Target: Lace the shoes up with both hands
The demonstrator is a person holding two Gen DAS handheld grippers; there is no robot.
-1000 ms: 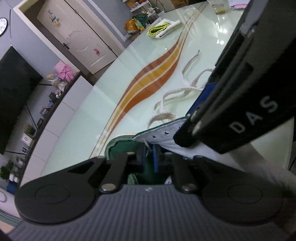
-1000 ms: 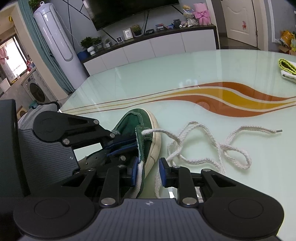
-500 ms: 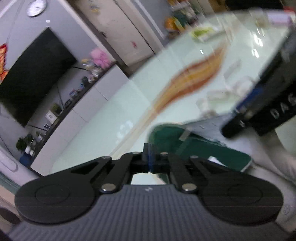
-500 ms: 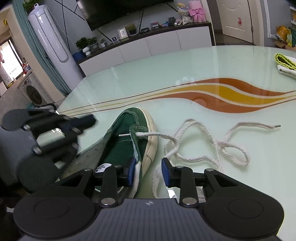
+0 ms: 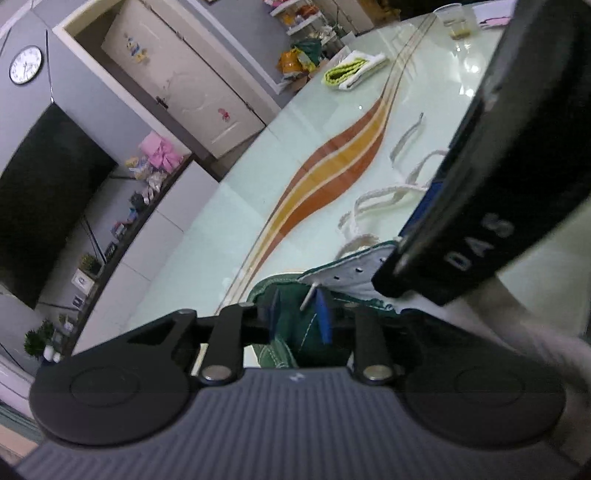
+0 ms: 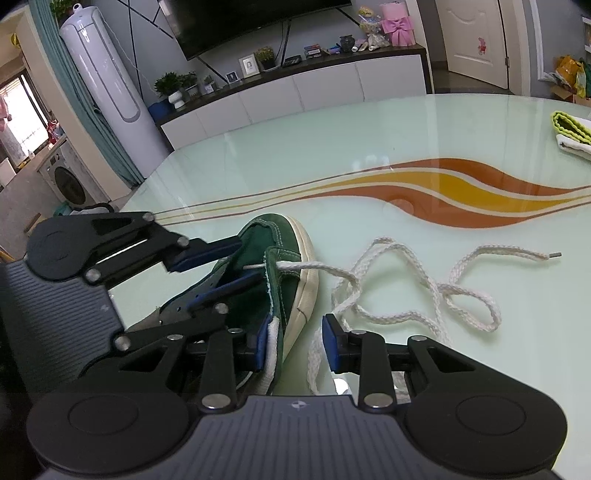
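A green canvas shoe (image 6: 275,236) with a cream sole lies on the glass table (image 6: 369,147). A white braided lace (image 6: 406,291) runs through one eyelet, and its stiff tip (image 6: 255,265) pokes out inside the shoe. The rest coils loose on the table to the right. My left gripper (image 6: 245,262) is open over the shoe's mouth with that tip between its fingers. In the left wrist view the tip (image 5: 306,300) stands between the blue pads of the left gripper (image 5: 298,314). My right gripper (image 6: 297,347) is open, straddling the shoe's side wall and sole; its black body (image 5: 480,221) looms at the right.
A folded yellow-green and white cloth (image 6: 572,133) lies at the table's far right, and a glass cup (image 5: 456,24) stands beyond it. An orange and yellow stripe (image 6: 443,184) crosses the tabletop. The table's edge is close on the left of the shoe.
Half a second ago my left gripper was shut and lifted off the shoe. Now it is open and back at the shoe's mouth around the lace tip. The right gripper has barely moved.
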